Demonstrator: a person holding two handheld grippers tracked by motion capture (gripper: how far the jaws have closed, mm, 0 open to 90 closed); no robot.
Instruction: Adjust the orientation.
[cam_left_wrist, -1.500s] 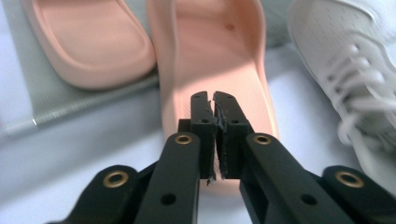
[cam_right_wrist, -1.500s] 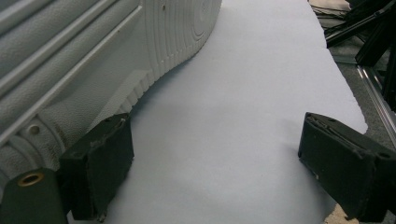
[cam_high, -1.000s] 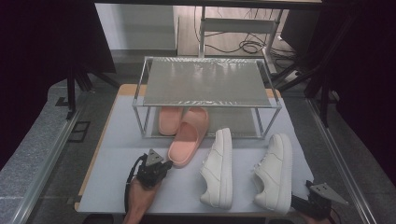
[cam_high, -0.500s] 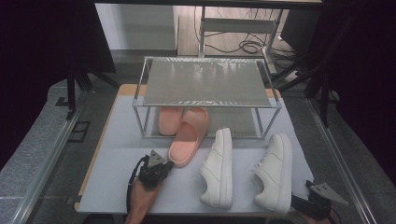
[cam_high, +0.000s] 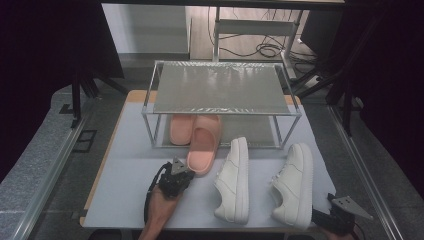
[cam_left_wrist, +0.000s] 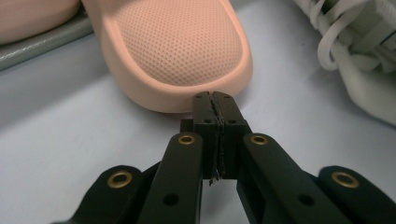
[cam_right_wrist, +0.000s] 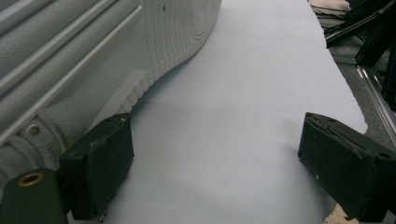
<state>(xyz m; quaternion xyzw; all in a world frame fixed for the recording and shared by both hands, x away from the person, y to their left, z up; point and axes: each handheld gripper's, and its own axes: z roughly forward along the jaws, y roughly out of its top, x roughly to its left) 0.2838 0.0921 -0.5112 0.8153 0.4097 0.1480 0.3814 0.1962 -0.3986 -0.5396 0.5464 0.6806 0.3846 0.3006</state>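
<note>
With its jaws pressed together against the slipper's (cam_left_wrist: 182, 51) heel at the rack's (cam_high: 222, 95) front, the left gripper (cam_left_wrist: 215, 100) may skew the slipper into the sneaker (cam_high: 234, 180); the right gripper (cam_right_wrist: 215, 172) rests spread wide.

slipper (cam_high: 204, 145) left of 2 sneakers (cam_high: 234, 180), rack (cam_high: 220, 90) behind, on table (cam_high: 130, 160)

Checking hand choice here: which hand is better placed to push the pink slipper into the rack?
Left. Its tongs, shut, sit at the slipper's near end; the right tongs stand open beside a white sneaker.
</note>
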